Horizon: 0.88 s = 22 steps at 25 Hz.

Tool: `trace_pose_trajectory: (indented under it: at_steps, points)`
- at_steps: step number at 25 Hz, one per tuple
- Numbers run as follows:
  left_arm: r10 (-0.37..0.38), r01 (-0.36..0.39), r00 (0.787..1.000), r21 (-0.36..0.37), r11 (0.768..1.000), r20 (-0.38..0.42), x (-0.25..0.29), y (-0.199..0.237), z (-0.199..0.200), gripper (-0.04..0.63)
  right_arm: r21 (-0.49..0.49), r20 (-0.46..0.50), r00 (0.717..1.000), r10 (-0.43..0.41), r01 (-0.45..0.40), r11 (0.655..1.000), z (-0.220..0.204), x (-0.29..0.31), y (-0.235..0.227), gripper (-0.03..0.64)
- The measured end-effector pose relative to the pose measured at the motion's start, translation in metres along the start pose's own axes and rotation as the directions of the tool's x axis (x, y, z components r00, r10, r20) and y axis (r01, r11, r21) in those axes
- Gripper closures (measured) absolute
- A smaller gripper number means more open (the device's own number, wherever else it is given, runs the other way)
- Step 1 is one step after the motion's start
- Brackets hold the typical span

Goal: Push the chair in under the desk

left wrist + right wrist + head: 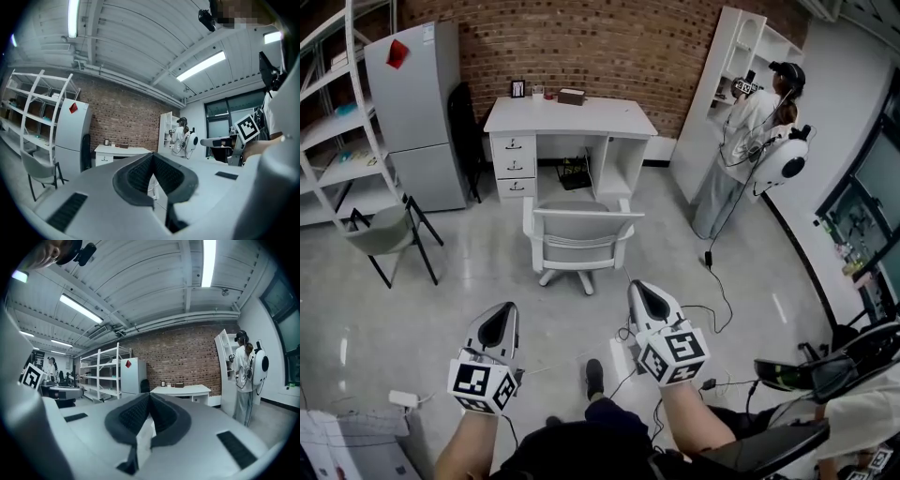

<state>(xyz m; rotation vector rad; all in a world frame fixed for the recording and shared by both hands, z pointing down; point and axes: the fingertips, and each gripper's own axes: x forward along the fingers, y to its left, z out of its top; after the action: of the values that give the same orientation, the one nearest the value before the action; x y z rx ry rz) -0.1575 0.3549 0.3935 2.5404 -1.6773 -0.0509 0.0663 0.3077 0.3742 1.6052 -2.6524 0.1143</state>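
The left gripper [501, 317] hangs low, jaws pressed together on nothing, well short of the chair [579, 239] — it stands pulled out before the white tabletop [570, 117], backrest toward the person. The right gripper [643, 294] is likewise closed and empty. A one-sided shove could swivel the chair so an armrest catches the drawers [514, 167] — and loose floor cables [709, 258] at right might snag a foot.

Small items [571, 96] at desk [581, 117] back edge, 12 o'clock: too small to ID. Shelf rack [328, 112], 10 o'clock, cut off at left edge.
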Motion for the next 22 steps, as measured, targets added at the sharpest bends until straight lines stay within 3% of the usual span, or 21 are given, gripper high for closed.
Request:
trace_pose_trajectory:
  at_steps: [22]
  points:
    - [0.077, -0.077, 0.995, -0.005, 0.997, -0.062, 0.166, 0.044, -0.007, 0.588, 0.010, -0.034, 0.997, 0.074, -0.074, 0.997, -0.003, 0.150, -0.111, 0.611]
